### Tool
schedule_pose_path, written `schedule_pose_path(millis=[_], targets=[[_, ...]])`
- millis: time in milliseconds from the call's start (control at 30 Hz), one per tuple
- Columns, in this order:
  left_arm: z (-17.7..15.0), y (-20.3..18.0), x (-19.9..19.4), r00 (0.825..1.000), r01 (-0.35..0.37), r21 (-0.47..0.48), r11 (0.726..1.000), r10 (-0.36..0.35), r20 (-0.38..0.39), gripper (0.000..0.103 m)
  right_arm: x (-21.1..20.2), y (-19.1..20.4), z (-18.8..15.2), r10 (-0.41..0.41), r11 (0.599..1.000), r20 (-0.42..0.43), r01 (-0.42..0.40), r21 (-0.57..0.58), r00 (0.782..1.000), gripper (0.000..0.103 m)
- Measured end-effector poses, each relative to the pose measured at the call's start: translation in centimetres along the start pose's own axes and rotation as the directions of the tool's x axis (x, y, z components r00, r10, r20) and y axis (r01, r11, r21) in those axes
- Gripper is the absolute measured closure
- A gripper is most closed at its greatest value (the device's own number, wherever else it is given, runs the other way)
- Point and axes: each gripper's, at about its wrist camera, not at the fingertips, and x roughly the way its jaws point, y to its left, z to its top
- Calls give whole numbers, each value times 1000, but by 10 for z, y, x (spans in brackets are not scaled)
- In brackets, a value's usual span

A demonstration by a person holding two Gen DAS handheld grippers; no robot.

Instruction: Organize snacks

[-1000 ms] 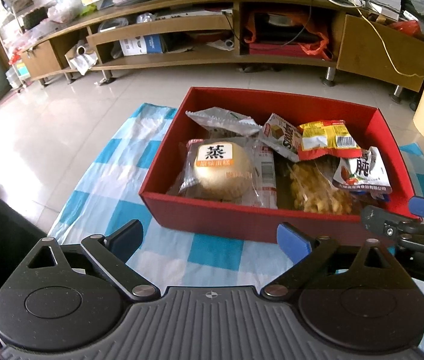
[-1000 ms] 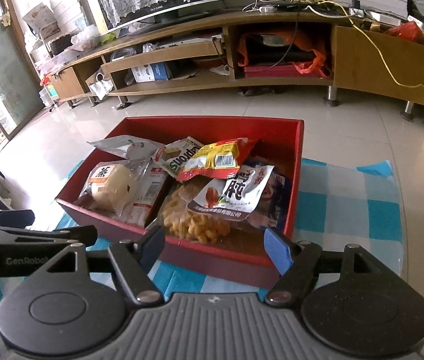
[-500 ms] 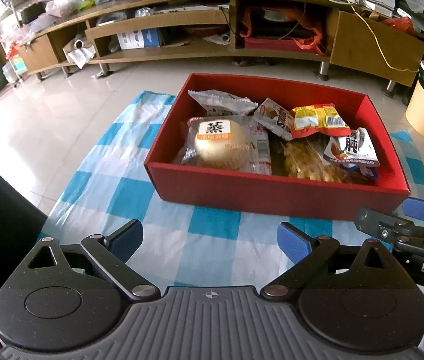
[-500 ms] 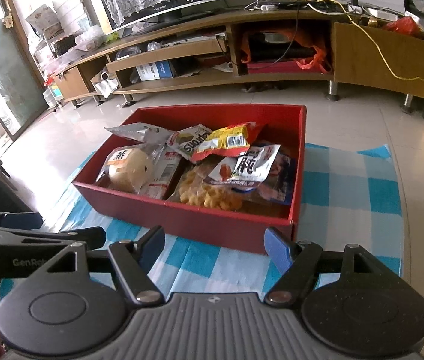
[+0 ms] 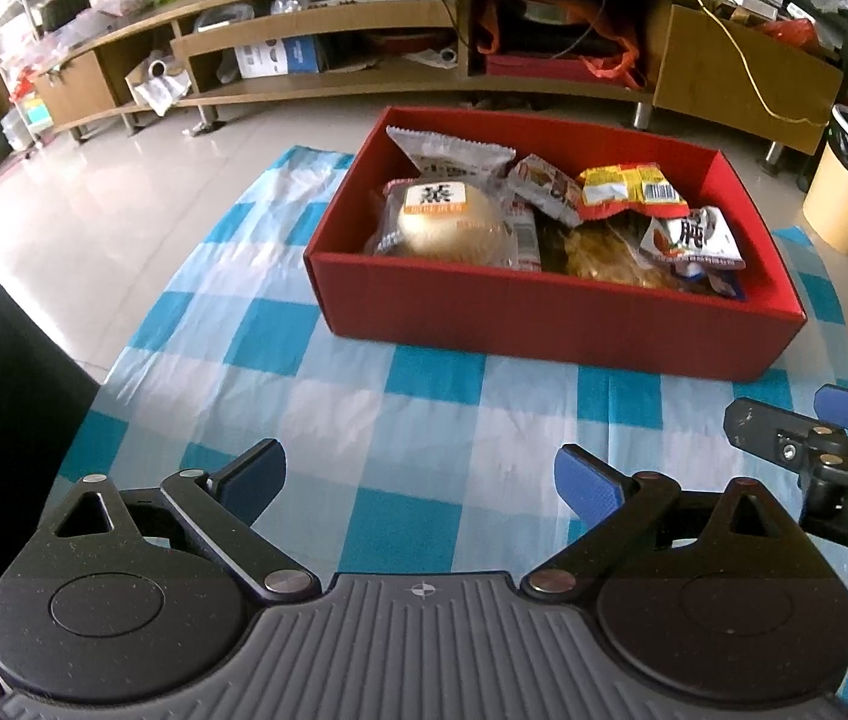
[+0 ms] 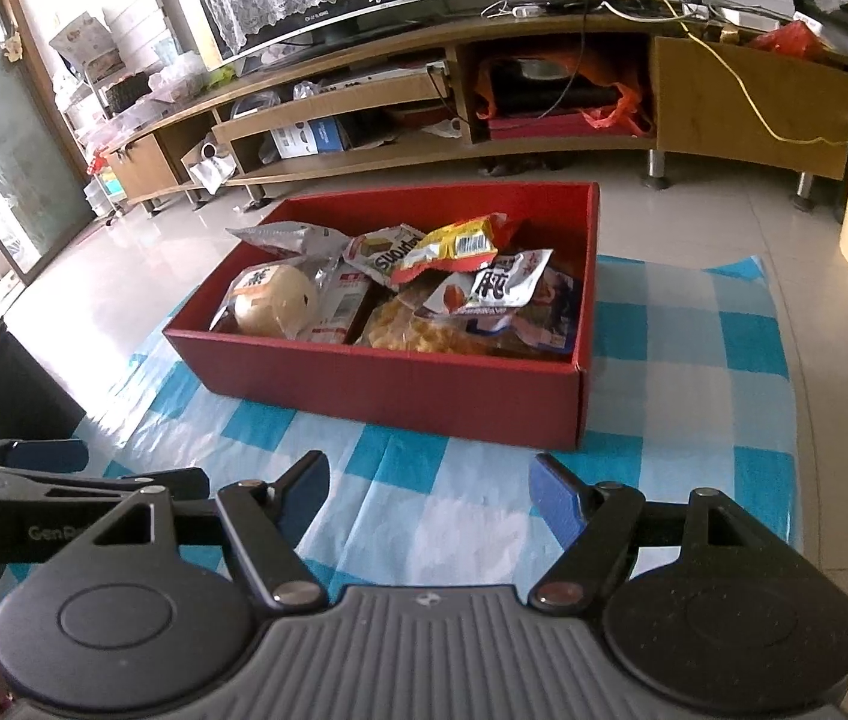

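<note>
Snacks (image 5: 544, 213) fill the red box (image 5: 544, 312) at the tabletop's far edge. My left tool (image 5: 417, 477) and right tool (image 6: 427, 489) hover apart, empty; packing seems finished, nothing visibly left to fetch.

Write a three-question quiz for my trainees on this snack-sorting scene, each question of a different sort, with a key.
1. True or false: the red rectangular cardboard box sits on the blue-and-white checked plastic cloth.
2. Which snack lies at the box's left end in the left wrist view? A. round bun in clear wrapper B. yellow crinkled packet C. white packet with red print
3. Fill in: both the left gripper and right gripper are ____ and hold nothing.

Key: 1 true; 2 A; 3 open.
</note>
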Motion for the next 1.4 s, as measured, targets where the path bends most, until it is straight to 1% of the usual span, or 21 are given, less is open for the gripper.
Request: schedule_pose_path(millis=[500,900,1400], targets=[[-26,3,-15,1000,17,11,1000,-16,-16,4,-14,6,-29,9,1000,-28,-9,22,1000,30],[-45,4,-25,999,35,27,999,-34,-18,2,-27,14,-45,39,999,-26,-38,32,999,30],[-49,5,-26,999,38,24,999,-37,-24,2,-28,17,-52,46,998,-33,-45,37,998,30]])
